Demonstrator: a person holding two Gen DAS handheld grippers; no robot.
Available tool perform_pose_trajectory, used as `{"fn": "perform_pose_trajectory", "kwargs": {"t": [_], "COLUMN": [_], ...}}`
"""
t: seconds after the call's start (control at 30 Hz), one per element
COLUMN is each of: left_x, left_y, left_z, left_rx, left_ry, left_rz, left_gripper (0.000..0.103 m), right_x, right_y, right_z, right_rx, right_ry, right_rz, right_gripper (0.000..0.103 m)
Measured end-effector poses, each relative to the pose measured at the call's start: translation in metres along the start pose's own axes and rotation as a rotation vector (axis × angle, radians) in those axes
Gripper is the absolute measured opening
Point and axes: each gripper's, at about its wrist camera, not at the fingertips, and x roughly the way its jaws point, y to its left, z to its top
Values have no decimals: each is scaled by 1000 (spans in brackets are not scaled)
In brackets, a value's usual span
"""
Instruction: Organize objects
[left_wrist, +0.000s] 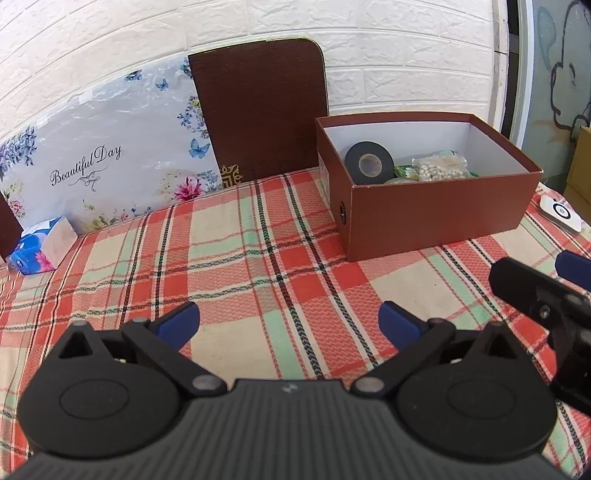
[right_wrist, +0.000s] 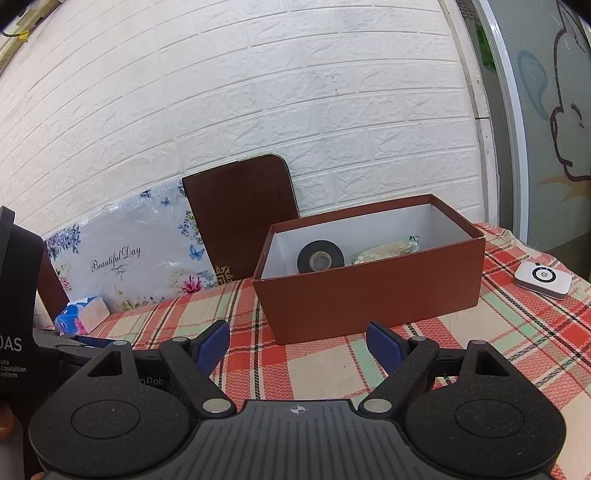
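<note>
- Left tool (left_wrist: 289, 321): black two-finger frame with blue pads, spread wide, holding nothing, poised low over the bare plaid cloth.
- Right tool (right_wrist: 298, 345): same build, fingers spread, holding nothing, facing the near wall of the box.
- Tabletop (left_wrist: 236, 258): covered in a red, cream and green plaid cloth; the stretch in front of both tools carries nothing loose.
- Reddish-brown cardboard box with white lining (left_wrist: 436, 218): lid off, standing right of centre toward the back.
- Black roll of tape (left_wrist: 368, 162): inside the box, at its left end, propped on edge.
- Clear bag of small white beads (left_wrist: 441, 168): inside the box, right of the tape; green-printed packets lie beside it.
- Small white rounded device with a ring mark (right_wrist: 543, 280): outside the box, on the cloth to its right.
- Blue-printed tissue pack (left_wrist: 38, 245): far left, at the back of the cloth.
- Dark brown rounded board (left_wrist: 258, 110) and floral "Beautiful Day" panel (left_wrist: 107, 155): leaning against the white brick wall.
- Step in hand, as judged: between picks; several items already boxed.
- Next move, as judged: the right tool reaches right for the white device, needing a low pinch across its thin edges.
</note>
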Motion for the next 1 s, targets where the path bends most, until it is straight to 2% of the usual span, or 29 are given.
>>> {"fn": "perform_pose_trajectory", "kwargs": {"t": [0.7, 1.0], "left_x": [-4, 4], "left_y": [2, 4], "left_z": [6, 2], "left_rx": [-17, -30], "left_ry": [5, 24], "left_rz": [-42, -47], "left_gripper": [103, 103], "right_x": [-3, 3], "right_y": [1, 2], "right_z": [5, 1], "right_rx": [-35, -42], "right_ry": [-23, 3], "right_rz": [-28, -29], "right_gripper": [82, 82]}}
